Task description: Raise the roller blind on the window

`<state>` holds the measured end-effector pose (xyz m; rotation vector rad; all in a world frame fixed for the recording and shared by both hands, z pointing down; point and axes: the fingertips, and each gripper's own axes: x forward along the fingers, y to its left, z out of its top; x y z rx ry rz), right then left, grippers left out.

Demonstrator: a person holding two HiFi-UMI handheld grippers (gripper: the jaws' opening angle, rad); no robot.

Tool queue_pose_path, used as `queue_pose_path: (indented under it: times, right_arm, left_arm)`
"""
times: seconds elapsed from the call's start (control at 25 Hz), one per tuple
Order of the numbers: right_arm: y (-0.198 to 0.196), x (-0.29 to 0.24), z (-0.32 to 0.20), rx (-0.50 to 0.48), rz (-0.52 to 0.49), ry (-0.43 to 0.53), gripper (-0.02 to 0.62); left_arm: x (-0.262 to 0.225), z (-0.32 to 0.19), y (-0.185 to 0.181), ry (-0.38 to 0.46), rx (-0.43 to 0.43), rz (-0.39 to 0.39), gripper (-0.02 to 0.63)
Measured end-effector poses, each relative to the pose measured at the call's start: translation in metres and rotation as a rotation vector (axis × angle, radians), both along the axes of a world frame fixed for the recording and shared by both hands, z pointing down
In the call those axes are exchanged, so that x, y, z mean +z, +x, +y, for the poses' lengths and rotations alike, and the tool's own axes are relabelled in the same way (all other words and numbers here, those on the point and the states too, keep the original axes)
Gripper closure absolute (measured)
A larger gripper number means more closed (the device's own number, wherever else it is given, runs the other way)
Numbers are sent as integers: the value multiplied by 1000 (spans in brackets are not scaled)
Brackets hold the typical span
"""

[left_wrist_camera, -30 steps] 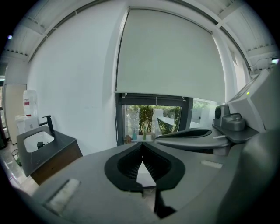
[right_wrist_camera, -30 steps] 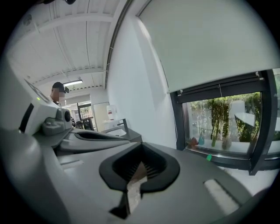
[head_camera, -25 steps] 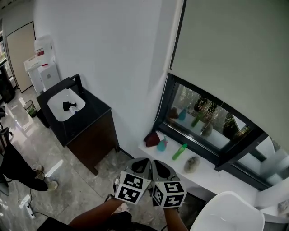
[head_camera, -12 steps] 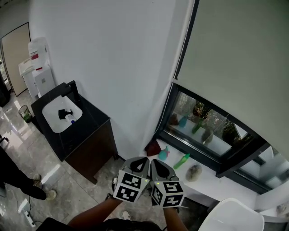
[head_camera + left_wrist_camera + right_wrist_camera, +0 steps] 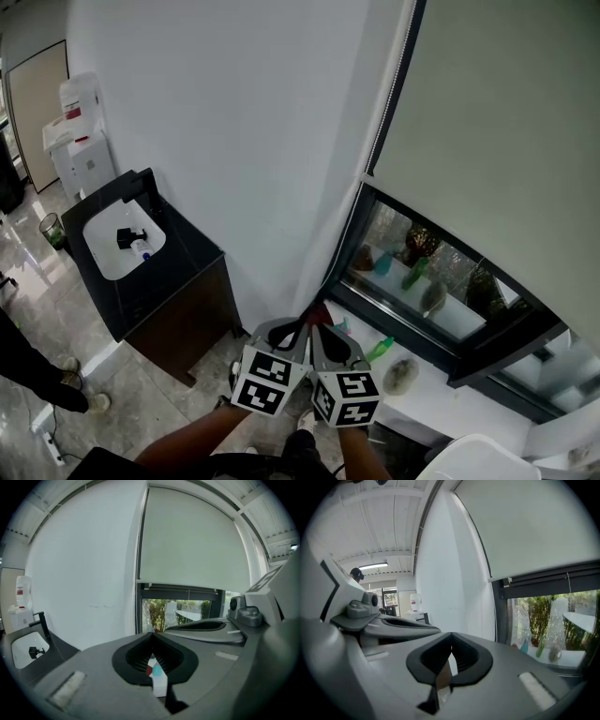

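Roller blind [image 5: 506, 122], upper right: bottom edge slopes down-right. Ceiling light [image 5: 372, 566]: right gripper view only. Left gripper [image 5: 292, 330], right gripper [image 5: 323, 334]: jaws together, empty.

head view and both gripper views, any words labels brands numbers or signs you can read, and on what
No text reads clearly in any view.
Red label on the white dispenser: too small and blurred to read.
Marker cubes: black-and-white square patterns, no letters or numbers.
Green bottle: no legible label.
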<state>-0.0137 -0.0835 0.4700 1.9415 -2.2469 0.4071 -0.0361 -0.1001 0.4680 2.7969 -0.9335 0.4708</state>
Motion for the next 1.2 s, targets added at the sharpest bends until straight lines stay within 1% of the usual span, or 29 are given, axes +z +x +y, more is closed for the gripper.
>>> queue_pose_path:
  times: [0.44,0.6,0.68,0.84,1.0,1.2]
  right_arm:
    - [62,-22,-77,-114,18,44,603]
    - [82,-31,-106,-162,15,60,599]
    - [89,-37,-119,-196,18,68,588]
    - [98,-54,-146,-269,24,94,586]
    - [101,-71,-172,-344,36,121,583]
    - [104,-89,-197,-421,38,145,553]
  left_arm:
    - [-18,-71,54,26,-109,16,604]
    - [-23,-93,68,29,-149,25,604]
    - [-26,-103,73,33,-171,27,605]
    - [-34,-118,82,47,-207,31,604]
    - [-41,-129,87,50,-233,56,604]
    - [-52,-136,86,49,-263,75,604]
